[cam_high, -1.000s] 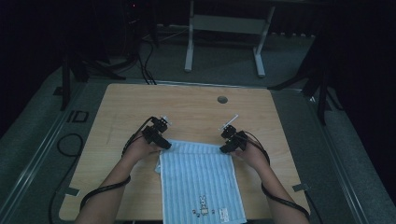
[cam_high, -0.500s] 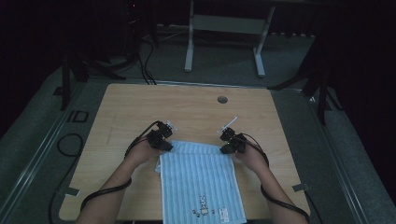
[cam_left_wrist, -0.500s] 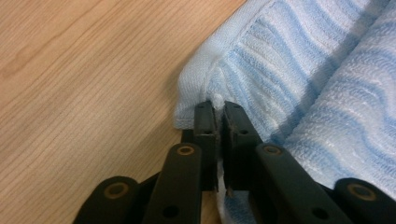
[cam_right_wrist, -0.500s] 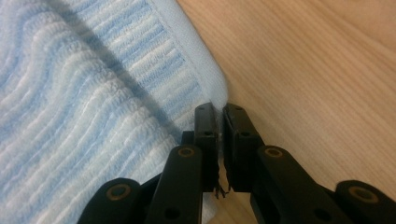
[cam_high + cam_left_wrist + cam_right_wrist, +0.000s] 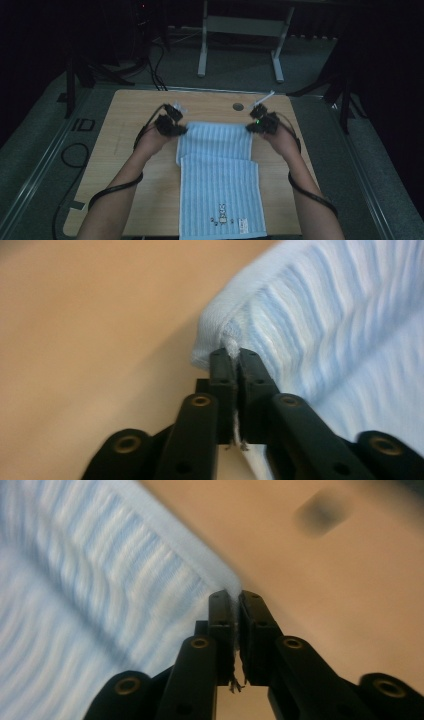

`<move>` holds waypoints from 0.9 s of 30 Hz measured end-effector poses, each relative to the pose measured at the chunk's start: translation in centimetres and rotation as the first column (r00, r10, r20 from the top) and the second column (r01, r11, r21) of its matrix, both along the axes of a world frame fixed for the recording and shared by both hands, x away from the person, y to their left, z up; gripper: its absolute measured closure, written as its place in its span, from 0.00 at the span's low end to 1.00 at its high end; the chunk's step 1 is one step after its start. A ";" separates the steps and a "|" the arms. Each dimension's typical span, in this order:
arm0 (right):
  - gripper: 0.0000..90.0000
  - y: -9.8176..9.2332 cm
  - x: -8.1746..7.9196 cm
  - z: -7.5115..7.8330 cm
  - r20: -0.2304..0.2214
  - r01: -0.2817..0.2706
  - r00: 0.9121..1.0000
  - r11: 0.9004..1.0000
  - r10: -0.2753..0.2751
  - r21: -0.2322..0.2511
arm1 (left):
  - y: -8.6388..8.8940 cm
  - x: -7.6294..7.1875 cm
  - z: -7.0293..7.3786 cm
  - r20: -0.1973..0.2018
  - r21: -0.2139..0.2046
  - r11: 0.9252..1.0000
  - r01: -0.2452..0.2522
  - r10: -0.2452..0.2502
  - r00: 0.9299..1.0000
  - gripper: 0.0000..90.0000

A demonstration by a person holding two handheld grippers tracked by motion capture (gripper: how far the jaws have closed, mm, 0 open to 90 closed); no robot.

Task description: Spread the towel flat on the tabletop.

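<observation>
A light blue striped towel (image 5: 220, 170) lies lengthwise on the wooden table (image 5: 130, 115), with its far part lifted. My left gripper (image 5: 181, 131) pinches the towel's far left corner (image 5: 220, 335). Its jaws (image 5: 235, 354) have just eased open a little, and the cloth is still pressed between the pads. My right gripper (image 5: 250, 128) holds the far right corner (image 5: 220, 580) the same way. Its jaws (image 5: 234, 595) have also just loosened slightly around the hem. Both corners hang above the tabletop, and the towel folds where the raised part meets the flat part.
A small round hole (image 5: 238, 106) sits in the tabletop just beyond the right gripper. Cables trail from both grippers along the person's forearms. A white table frame (image 5: 240, 30) stands on the floor beyond the table, and the surroundings are dark.
Both grippers have closed on the towel's far corners and risen, lifting that end off the table. The far part of the towel now stands raised and stretched between them.
</observation>
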State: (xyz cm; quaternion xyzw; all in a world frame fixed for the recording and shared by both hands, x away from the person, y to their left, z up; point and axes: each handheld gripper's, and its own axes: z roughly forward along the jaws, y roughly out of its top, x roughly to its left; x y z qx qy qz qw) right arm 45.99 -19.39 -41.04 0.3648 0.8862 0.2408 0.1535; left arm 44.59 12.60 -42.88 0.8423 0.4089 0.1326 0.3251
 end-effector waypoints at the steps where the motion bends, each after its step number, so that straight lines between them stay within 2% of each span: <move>1: 0.91 0.0 0.0 0.0 0.000 0.000 1.000 1.000 0.000 0.000 | 0.0 0.0 0.0 0.000 0.000 1.000 0.000 0.000 1.000 0.65; 2: 0.78 -0.1 0.8 1.1 0.060 0.037 0.997 0.999 -0.037 0.013 | 0.0 1.3 1.0 -0.038 0.001 0.999 -0.036 0.036 0.999 0.65; 3: 0.62 -0.5 2.2 2.4 0.075 0.116 0.990 0.993 -0.117 0.016 | -0.1 1.5 1.2 -0.030 0.033 0.998 -0.044 0.045 0.999 0.62; 5: 0.59 -0.9 2.8 2.7 0.061 0.161 0.985 0.987 -0.162 0.029 | -0.3 1.7 1.3 -0.025 0.061 0.996 -0.062 0.063 0.998 0.56; 6: 0.58 -1.0 3.0 2.6 0.055 0.172 0.983 0.985 -0.174 0.029 | -0.3 1.7 1.0 -0.042 0.049 0.997 -0.056 0.058 0.997 0.56; 8: 0.56 -1.0 3.1 1.7 0.042 0.163 0.986 0.987 -0.162 -0.016 | -0.5 1.4 0.3 -0.041 0.059 0.997 -0.053 0.055 0.998 0.56; 10: 0.55 -0.9 2.9 0.2 0.015 0.145 0.989 0.988 -0.145 -0.054 | -0.7 1.1 -0.8 -0.074 0.070 0.997 -0.023 0.028 0.997 0.51; 11: 0.55 -0.9 2.9 -0.8 -0.007 0.140 0.990 0.987 -0.141 -0.075 | -0.7 1.0 -1.3 -0.083 0.087 0.996 -0.016 0.023 0.996 0.51; 12: 0.55 -0.9 2.8 -1.6 -0.018 0.134 0.991 0.987 -0.136 -0.088 | -0.8 0.9 -1.7 -0.094 0.086 0.996 -0.013 0.021 0.995 0.51; 14: 0.55 -0.9 2.6 -2.9 -0.049 0.137 0.989 0.987 -0.142 -0.083 | -0.8 0.7 -2.3 -0.114 0.080 0.997 -0.004 0.013 0.993 0.51; 16: 0.61 -0.7 2.3 -3.8 -0.063 0.120 0.990 0.989 -0.126 -0.089 | -1.1 0.2 -3.0 -0.123 0.069 0.998 0.015 -0.006 0.992 0.51; 17: 0.76 -0.5 1.9 -4.6 -0.082 0.098 0.991 0.992 -0.104 -0.084 | -1.2 0.0 -3.2 -0.132 0.060 0.998 0.025 -0.017 0.991 0.51; 18: 0.76 -0.5 1.9 -4.6 -0.082 0.098 0.991 0.992 -0.104 -0.084 | -1.5 -0.4 -3.7 -0.135 0.056 0.998 0.034 -0.026 0.991 0.51; 19: 0.77 -0.4 1.6 -5.2 -0.115 0.081 0.989 0.994 -0.090 -0.075 | -1.8 -0.6 -4.0 -0.145 0.063 0.997 0.049 -0.039 0.989 0.53; 21: 0.83 0.0 1.1 -6.0 -0.145 0.053 0.987 0.996 -0.063 -0.075 | -2.3 -1.4 -4.9 -0.161 0.057 0.996 0.073 -0.063 0.985 0.53; 24: 0.85 0.8 -0.2 -7.8 -0.183 -0.009 0.983 0.996 -0.007 -0.085 | -3.1 -2.9 -6.3 -0.202 0.029 0.991 0.133 -0.124 0.971 0.53; 25: 0.86 1.0 -0.5 -8.3 -0.183 -0.023 0.983 0.995 0.005 -0.095 | -3.3 -3.3 -6.7 -0.216 0.031 0.989 0.145 -0.135 0.967 0.53; 26: 0.86 1.1 -0.7 -8.7 -0.187 -0.027 0.982 0.994 0.008 -0.102 | -3.7 -4.0 -7.1 -0.228 0.023 0.985 0.170 -0.160 0.961 0.54; 27: 0.86 1.3 -0.8 -9.2 -0.196 -0.036 0.980 0.993 0.013 -0.113 | -4.3 -4.9 -7.7 -0.243 0.024 0.978 0.206 -0.194 0.950 0.54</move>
